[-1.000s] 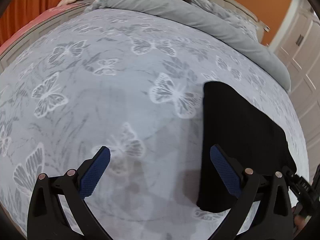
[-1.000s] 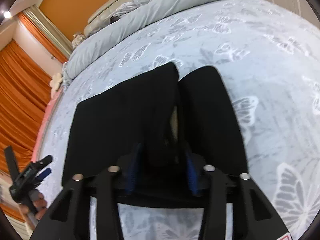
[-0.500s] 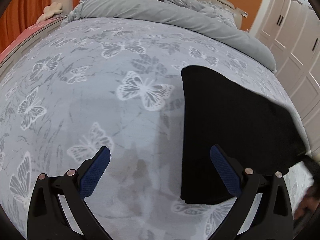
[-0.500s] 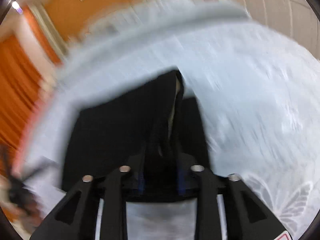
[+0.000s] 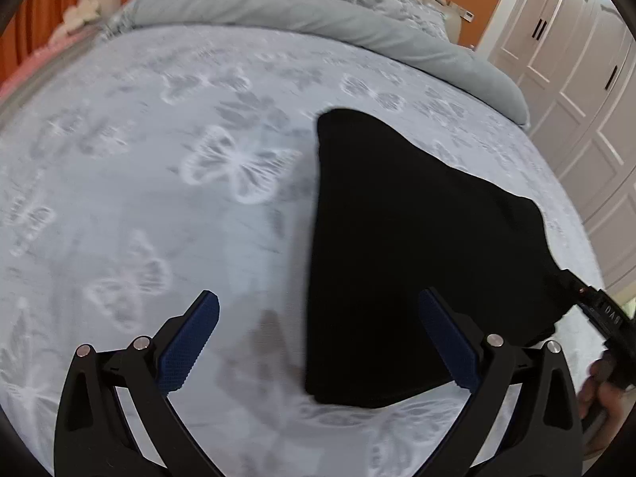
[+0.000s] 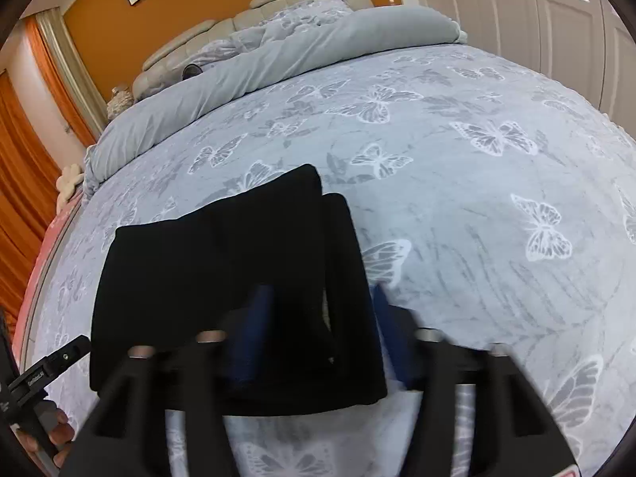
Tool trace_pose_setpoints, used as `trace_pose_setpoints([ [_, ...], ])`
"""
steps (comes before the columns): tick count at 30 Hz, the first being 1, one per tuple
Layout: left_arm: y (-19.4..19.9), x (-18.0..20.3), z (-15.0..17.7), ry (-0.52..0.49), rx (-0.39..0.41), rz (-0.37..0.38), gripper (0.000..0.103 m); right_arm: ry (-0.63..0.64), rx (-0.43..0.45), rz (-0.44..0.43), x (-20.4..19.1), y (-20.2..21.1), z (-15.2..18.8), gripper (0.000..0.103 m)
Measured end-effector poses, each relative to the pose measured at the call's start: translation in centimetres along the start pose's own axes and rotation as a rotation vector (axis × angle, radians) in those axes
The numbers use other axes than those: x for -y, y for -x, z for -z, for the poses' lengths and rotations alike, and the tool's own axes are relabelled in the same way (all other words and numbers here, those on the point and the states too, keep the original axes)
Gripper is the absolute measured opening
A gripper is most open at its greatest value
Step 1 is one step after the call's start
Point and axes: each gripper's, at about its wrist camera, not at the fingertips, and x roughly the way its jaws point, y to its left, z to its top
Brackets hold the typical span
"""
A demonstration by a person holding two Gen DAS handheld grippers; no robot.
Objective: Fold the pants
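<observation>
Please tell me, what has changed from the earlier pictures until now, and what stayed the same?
The right claw, which pinched a raised fold of the black folded pants, is opening now; the fold has dropped back and lies loose between its blue pads. The left claw has drifted toward the pants. It is open and empty as before, and the pants remain folded on the grey butterfly-print bedspread.

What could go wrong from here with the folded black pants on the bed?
1. The right gripper is opening with a raised fold of the pants between its blue pads; the fold may flop crooked.
2. Two top edges already sit offset, so the stack could end uneven.
3. The left gripper, open over the bedspread, could snag the pants' near edge.
</observation>
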Motion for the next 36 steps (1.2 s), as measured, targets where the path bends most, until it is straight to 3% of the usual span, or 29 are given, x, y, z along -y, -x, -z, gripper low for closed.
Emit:
trace_pose_setpoints([
  [3,-2.2,0.1,0.0,0.036,-0.068,0.067,0.098,0.009,-0.019,0.009,0.4,-0.6,0.1,0.065],
  [6,-4.2,0.1,0.4,0.073,-0.127,0.106,0.098,-0.002,-0.097,-0.022,0.8,-2.7,0.2,0.068],
  [12,-4.6,0.9,0.6,0.074,-0.120,0.154,0.097,-0.059,-0.165,-0.095,1.7,-4.5,0.7,0.075],
  [15,-4.6,1.1,0.6,0.069,-0.109,0.170,0.082,-0.064,-0.181,-0.122,1.6,-5.1,0.9,0.073],
  [17,-4.1,0.8,0.6,0.085,-0.098,0.179,0.060,-0.091,-0.176,-0.194,1.6,-4.7,0.8,0.039],
  [18,-3.6,0.6,0.4,0.097,-0.093,0.191,0.054,-0.106,-0.159,-0.228,1.6,-3.8,0.6,0.036],
  [19,-3.1,0.4,0.2,0.097,-0.089,0.210,0.041,-0.100,-0.141,-0.243,1.2,-3.1,0.3,0.033],
  [24,1.7,-1.1,0.7,0.111,-0.077,0.290,0.032,0.003,-0.070,-0.322,-2.2,2.4,1.2,0.031],
  [28,5.7,-2.7,4.2,0.094,-0.107,0.273,0.033,0.047,-0.173,-0.364,-2.2,5.6,5.8,0.032],
  [30,6.4,-3.1,7.4,0.076,-0.149,0.238,0.038,0.084,-0.259,-0.301,-1.6,5.0,8.4,0.038],
  [32,6.0,-3.4,9.8,0.051,-0.174,0.138,0.051,0.073,-0.294,-0.241,-0.6,4.7,9.5,0.054],
  [34,7.1,-3.4,10.8,0.023,-0.114,0.037,0.054,-0.002,-0.253,-0.252,0.9,6.3,9.4,0.056],
  [36,9.7,-2.7,10.8,-0.021,-0.011,-0.043,0.056,0.001,-0.169,-0.202,1.4,8.6,9.0,0.058],
])
